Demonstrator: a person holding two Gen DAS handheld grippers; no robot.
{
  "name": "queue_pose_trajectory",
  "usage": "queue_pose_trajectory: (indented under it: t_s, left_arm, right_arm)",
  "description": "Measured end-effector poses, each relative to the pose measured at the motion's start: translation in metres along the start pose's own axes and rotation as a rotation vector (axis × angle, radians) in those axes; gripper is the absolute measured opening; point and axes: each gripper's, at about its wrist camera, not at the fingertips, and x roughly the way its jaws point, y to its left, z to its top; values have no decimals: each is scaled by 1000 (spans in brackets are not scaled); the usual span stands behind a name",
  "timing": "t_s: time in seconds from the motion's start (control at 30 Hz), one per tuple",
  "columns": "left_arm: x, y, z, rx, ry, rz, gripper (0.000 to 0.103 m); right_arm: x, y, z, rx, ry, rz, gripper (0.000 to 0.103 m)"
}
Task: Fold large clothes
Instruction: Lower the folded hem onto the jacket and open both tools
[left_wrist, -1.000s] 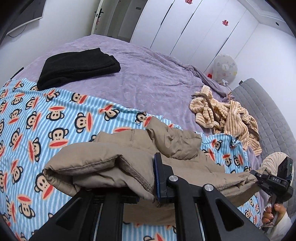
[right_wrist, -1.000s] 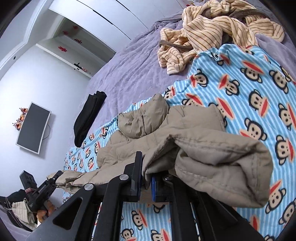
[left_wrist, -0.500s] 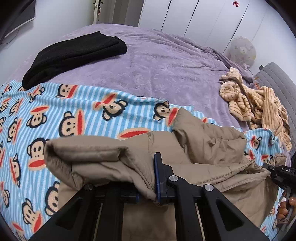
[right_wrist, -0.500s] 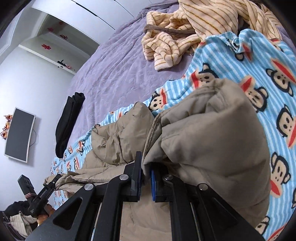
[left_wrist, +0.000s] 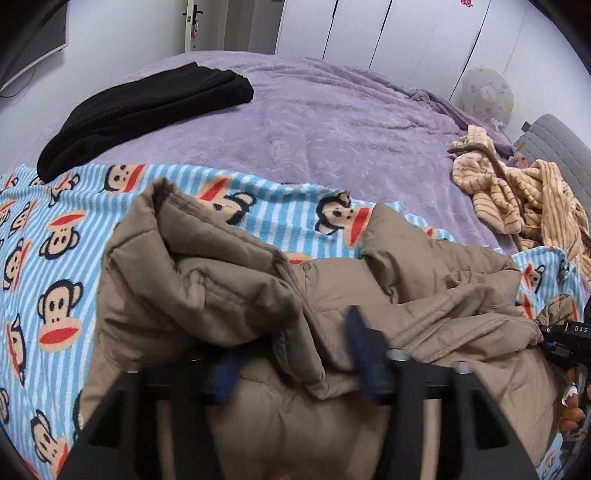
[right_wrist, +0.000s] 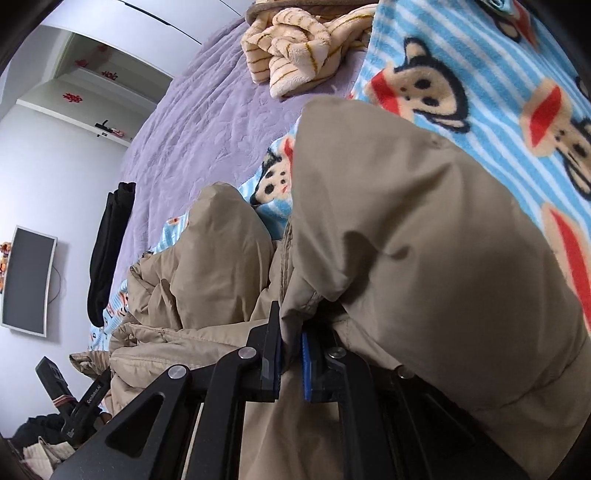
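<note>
On monkey blanket, left gripper opening over tan jacket, right gripper clenching it, black garment beyond.

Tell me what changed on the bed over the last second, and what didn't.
The tan padded jacket, carried above the monkey-print blanket a second ago, has been brought down onto it. The left gripper was clamped on a fold; its jaws are now opening and the fabric lies loose between them. The right gripper stays shut on its fold. The black garment and striped clothing lie where they were.
</note>
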Motion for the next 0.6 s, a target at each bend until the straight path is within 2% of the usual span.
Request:
queue_pose_trajectory:
  t_s: [0.03,0.07,0.13,0.17,0.2,0.23,0.27,0.3,0.33,0.37,0.43,0.53,0.6]
  left_arm:
    - [-14,1,1,1,-36,5,90]
    - [-26,1,1,9,-65,12,90]
    - [-46,0,3,24,-100,6,90]
    - [-51,-1,5,30,-103,-8,90]
    - [-53,-5,5,40,-97,-33,89]
    - [-52,-10,6,51,-84,-66,86]
    - [-48,-15,6,68,-62,-103,72]
    - [-37,-23,4,95,-33,-121,61]
    - [-28,-30,2,114,-16,-112,59]
    - [-19,-38,-2,130,-11,-98,59]
    - [6,-47,-9,153,4,-58,59]
    - [39,-42,-16,101,34,-28,59]
    - [52,-36,-13,66,33,-20,59]
  right_arm:
    - [-4,1,1,10,5,1,13]
    - [-11,3,1,16,7,7,19]
    - [-26,9,0,-8,-7,25,48]
    - [-36,15,-3,-35,-21,47,77]
    - [-44,22,-6,-64,-40,62,83]
    - [-52,29,-10,-104,-54,66,83]
    - [-56,39,-16,-151,-54,57,81]
    - [-55,47,-21,-196,-48,38,67]
    - [-51,54,-26,-238,-35,14,54]
    - [-41,61,-30,-286,-10,-19,28]
    - [-16,67,-35,-339,30,-50,24]
    - [16,59,-37,-363,47,-98,22]
    - [33,51,-31,-357,39,-104,15]
